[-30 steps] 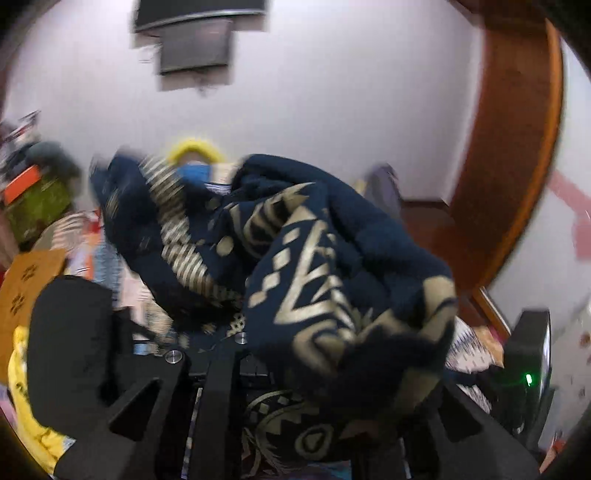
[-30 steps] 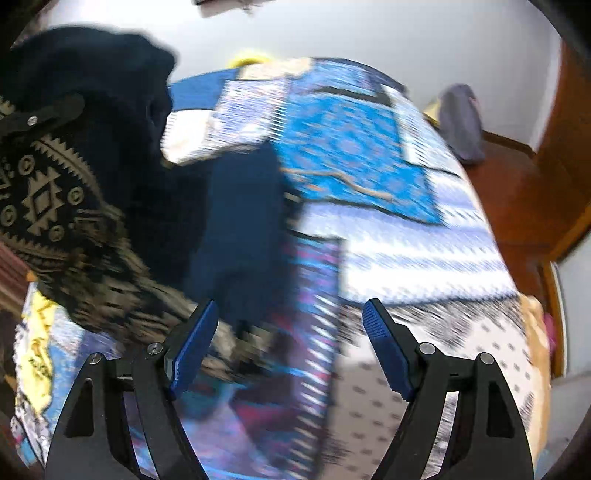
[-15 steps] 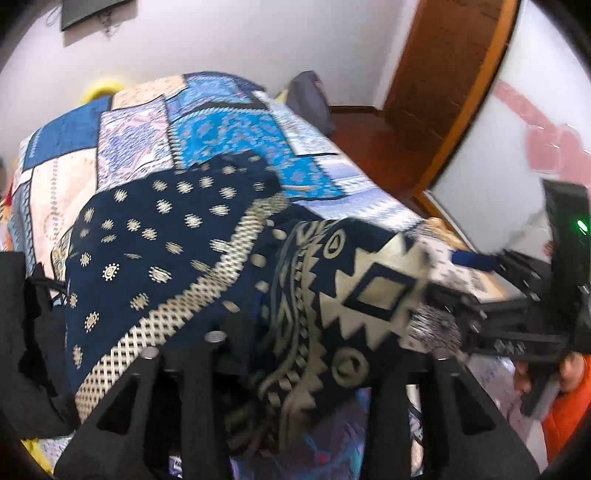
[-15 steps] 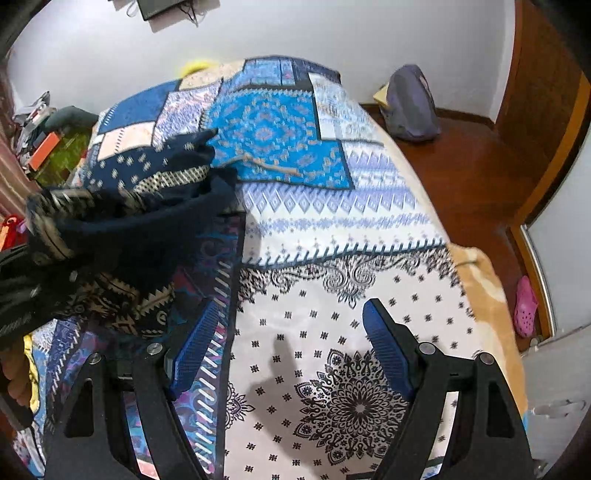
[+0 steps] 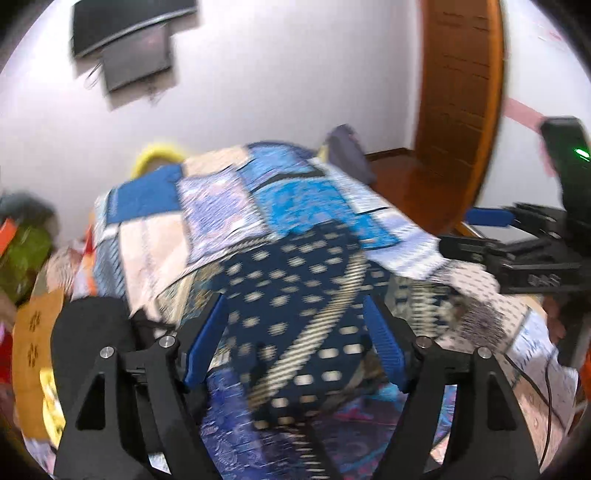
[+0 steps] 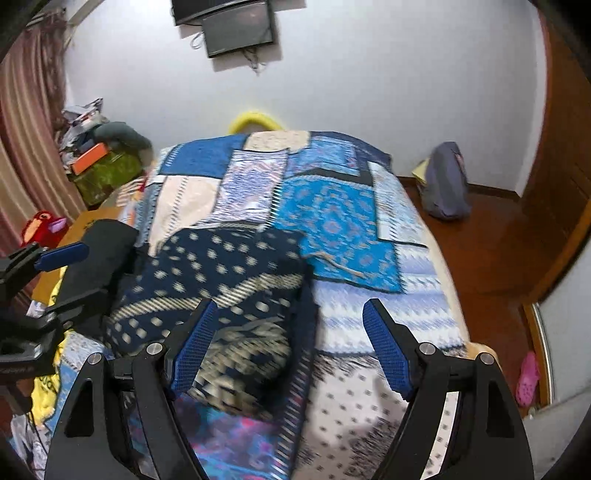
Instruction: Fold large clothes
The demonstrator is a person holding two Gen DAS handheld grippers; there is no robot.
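A navy garment [image 5: 288,266] with beige dots and zigzag bands lies folded on the patchwork quilt [image 5: 221,206] of the bed. My left gripper [image 5: 293,301] hovers just over it, jaws opening; the cloth shows through the gap and the blue pads [image 5: 205,339] do not press on it. The picture is blurred by motion. In the right wrist view the garment [image 6: 221,273] lies left of centre. My right gripper [image 6: 291,306] stands open above the garment's right edge and the quilt [image 6: 332,218], holding nothing. Each gripper shows at the edge of the other's view: the right gripper [image 5: 491,218], the left gripper [image 6: 62,254].
A black cloth [image 6: 99,251] and yellow fabric [image 6: 44,391] lie at the bed's left side, with boxes and clutter [image 6: 99,162] beyond. A grey backpack [image 6: 443,184] sits on the wooden floor by the wall. A door [image 6: 561,166] is at the right, a screen [image 6: 240,26] on the wall.
The navy garment, bunched up in my left gripper a second ago, dropped onto the quilt and lies flat. The left jaws have opened off it. My right gripper has risen.
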